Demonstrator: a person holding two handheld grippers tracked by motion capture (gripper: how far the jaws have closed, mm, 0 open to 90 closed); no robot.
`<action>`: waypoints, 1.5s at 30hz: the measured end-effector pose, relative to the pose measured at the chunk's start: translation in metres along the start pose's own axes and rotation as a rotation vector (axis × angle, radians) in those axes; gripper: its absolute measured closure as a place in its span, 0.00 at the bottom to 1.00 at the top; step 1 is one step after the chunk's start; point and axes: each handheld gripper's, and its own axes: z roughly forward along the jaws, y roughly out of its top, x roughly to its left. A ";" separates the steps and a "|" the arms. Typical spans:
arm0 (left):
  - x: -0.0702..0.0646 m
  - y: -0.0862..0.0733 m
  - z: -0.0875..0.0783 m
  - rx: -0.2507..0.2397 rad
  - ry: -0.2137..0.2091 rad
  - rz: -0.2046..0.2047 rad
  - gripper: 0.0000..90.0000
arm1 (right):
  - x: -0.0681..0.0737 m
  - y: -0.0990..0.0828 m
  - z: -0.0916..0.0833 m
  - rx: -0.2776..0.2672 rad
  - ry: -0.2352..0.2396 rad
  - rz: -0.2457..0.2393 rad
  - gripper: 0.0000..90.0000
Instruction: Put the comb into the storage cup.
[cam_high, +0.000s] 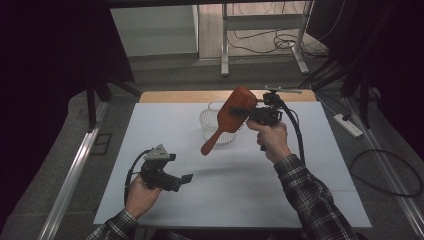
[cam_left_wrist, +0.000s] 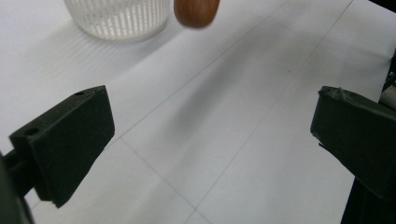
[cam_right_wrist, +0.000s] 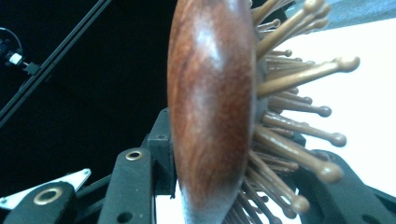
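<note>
Wooden hairbrush (cam_high: 231, 113) held above the desk (cam_high: 175, 150)
Its handle slants down toward the desk's near-left; the right hand-held gripper (cam_high: 260, 115) clamps its head, while the left hand-held gripper (cam_high: 182, 178) gapes empty.

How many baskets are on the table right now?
1. The white ribbed basket stands at the far middle of the white table, partly behind the wooden hairbrush held up by the right gripper; none else is visible.
</note>
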 end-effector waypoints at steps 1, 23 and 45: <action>0.000 -0.002 -0.002 -0.001 0.002 -0.006 0.00 | 0.000 0.001 0.000 -0.003 -0.003 0.001 0.61; 0.002 -0.038 -0.039 -0.022 0.039 -0.060 0.00 | -0.001 0.029 0.006 -0.055 -0.061 -0.031 0.61; 0.000 -0.060 -0.063 -0.022 0.094 -0.087 0.00 | -0.006 0.051 0.017 -0.105 -0.134 -0.051 0.61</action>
